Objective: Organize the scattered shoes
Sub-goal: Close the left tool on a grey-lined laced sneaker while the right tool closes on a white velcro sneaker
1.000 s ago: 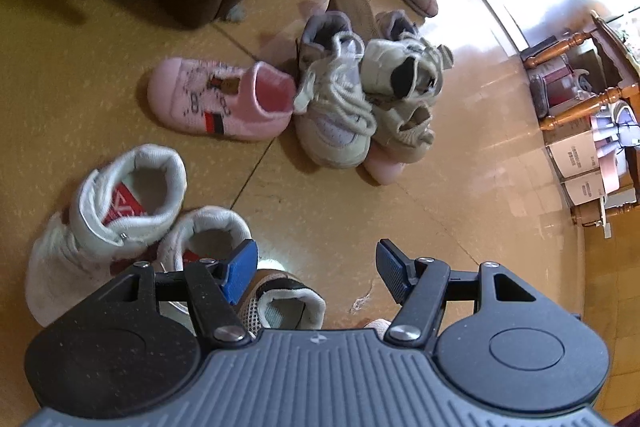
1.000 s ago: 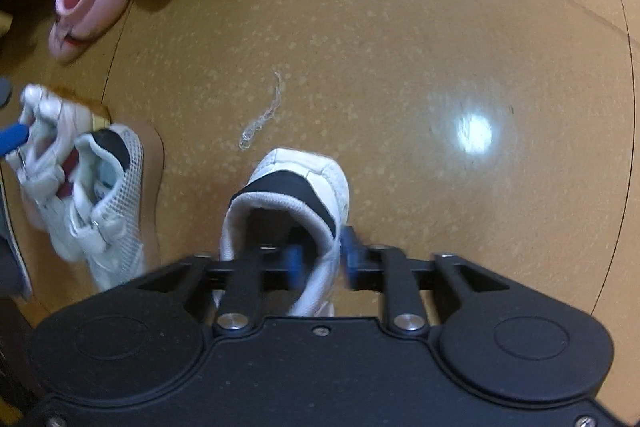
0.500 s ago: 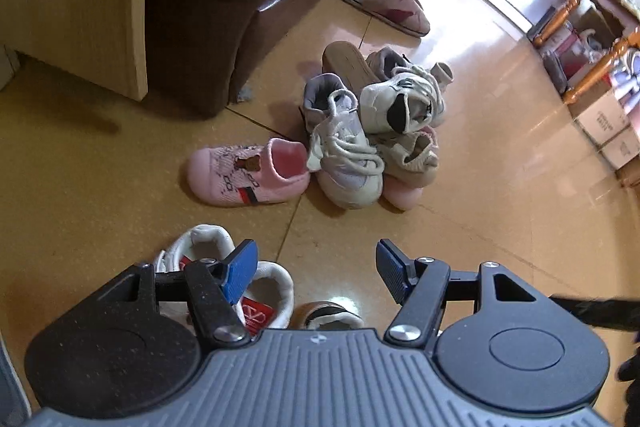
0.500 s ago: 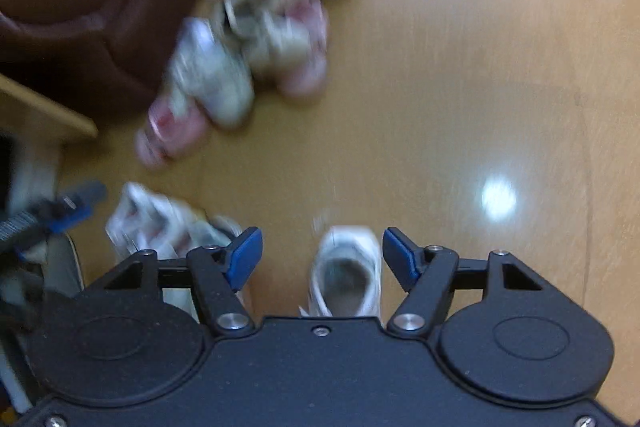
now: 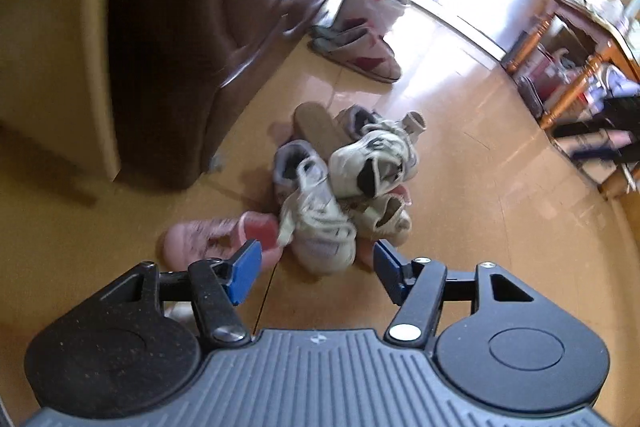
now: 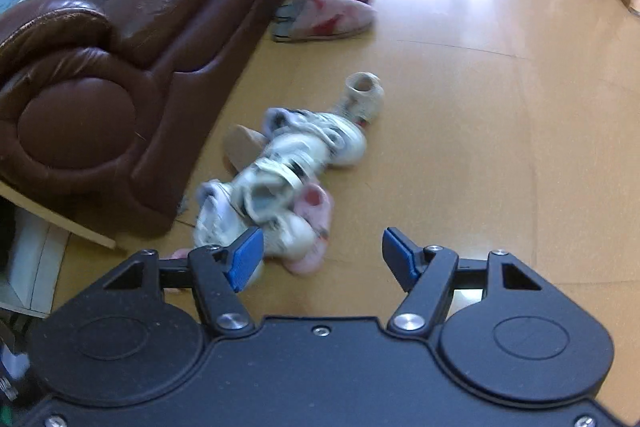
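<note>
While both grippers hang above the floor with nothing in them, the thing that matters is the heap of small shoes (image 5: pixel 344 183) lying on the tan floor (image 5: pixel 480 227) just off the corner of the brown sofa (image 5: pixel 192 47). Seen from the left wrist, the heap sits at twelve o'clock, straight out along the fingers. Seen from the right wrist, the same heap (image 6: pixel 288 179) strings out toward eleven o'clock, its long axis running from near-left to far-right. By that reading the left hand looks the better lined up, though which is truly nearer I cannot tell.

Within the heap, a white laced sneaker (image 5: pixel 316 223) lies nearest the left gripper (image 5: pixel 316 273), toe toward the camera and heel opening away, so its long axis runs along the twelve-to-six line. A pink slip-on shoe (image 5: pixel 212 239) lies at ten o'clock, crosswise.

Left gripper: jaws parted, having just narrowed a little, nothing between them. Right gripper (image 6: pixel 322 257): jaws spread, empty. A pair of slippers (image 5: pixel 356 51) rests farther off at twelve o'clock.
</note>
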Available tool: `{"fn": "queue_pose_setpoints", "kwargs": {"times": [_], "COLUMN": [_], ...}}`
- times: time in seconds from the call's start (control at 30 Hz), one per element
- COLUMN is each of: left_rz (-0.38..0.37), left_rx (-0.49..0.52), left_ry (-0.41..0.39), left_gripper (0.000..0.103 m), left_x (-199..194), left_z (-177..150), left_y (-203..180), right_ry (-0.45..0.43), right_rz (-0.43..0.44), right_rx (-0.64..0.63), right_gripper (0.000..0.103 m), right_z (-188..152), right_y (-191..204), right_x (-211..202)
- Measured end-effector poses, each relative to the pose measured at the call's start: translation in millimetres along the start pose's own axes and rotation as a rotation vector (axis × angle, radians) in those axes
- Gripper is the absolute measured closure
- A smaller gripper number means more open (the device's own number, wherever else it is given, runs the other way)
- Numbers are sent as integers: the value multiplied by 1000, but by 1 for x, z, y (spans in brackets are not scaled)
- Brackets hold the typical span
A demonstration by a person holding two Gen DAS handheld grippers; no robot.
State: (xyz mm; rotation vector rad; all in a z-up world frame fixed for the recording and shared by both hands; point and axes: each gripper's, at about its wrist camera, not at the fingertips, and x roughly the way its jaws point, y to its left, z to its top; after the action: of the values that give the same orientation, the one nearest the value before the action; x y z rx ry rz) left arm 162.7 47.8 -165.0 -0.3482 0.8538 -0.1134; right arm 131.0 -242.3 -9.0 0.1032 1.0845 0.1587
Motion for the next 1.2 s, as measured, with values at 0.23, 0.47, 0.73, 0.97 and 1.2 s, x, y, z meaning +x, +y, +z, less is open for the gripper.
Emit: {"fn": "queue_pose_setpoints", "kwargs": {"times": [0.23,0.47,0.73,0.97,1.2], "left_rz": [-24,7,-44,-48,-99], "left_rx": [121,42,151,207,257], "left_ry": [-10,16,94,149,197], "left_gripper": [61,62,62,61,65], "left_x": [54,99,155,182,203], "left_z": [38,39,30,40,42], "left_y": [-27,2,5,12,13], "right_ry": [24,120,137,93,65], "right_rz": [39,88,62,97,100], "right_rx": [-100,-96,-3,98,133], "right_gripper": [40,40,40,40,56], "right_z": [14,3,-5,-5,-10], "right_y": [-16,13,5,-15,-8], "right_x": [84,161,195,208,228]}}
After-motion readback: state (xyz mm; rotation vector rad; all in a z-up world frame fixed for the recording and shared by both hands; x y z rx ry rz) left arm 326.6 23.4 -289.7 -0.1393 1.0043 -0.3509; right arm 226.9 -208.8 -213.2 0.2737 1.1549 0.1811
